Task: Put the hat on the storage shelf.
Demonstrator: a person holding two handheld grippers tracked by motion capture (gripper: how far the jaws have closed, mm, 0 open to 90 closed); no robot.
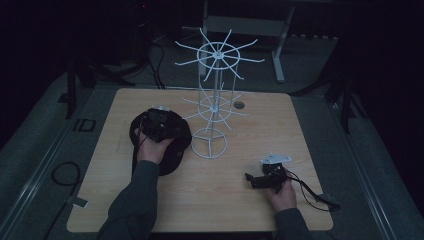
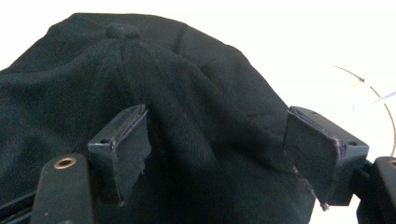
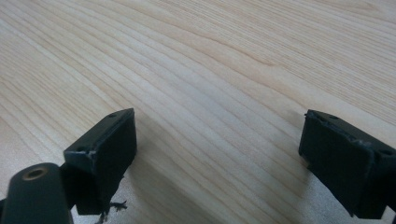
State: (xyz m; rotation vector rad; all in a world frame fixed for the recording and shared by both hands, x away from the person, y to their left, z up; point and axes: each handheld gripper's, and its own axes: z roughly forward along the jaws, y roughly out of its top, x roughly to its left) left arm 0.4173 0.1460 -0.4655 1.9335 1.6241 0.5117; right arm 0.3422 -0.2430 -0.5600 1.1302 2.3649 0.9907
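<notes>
High view: black cap (image 1: 170,150) on the tabletop (image 1: 240,200), left of centre, just beside the round base of a white wire rack (image 1: 212,107) that stands toward the far edge. Left gripper (image 1: 159,125) over the cap's far part; right gripper (image 1: 260,179) near the near right corner, on bare wood.

Left gripper view: jaws spread wide, astride the cap's crown (image 2: 177,107), top button (image 2: 122,31) beyond; nothing clamped.

Right gripper view: jaws wide apart over bare wood grain, holding nothing.
</notes>
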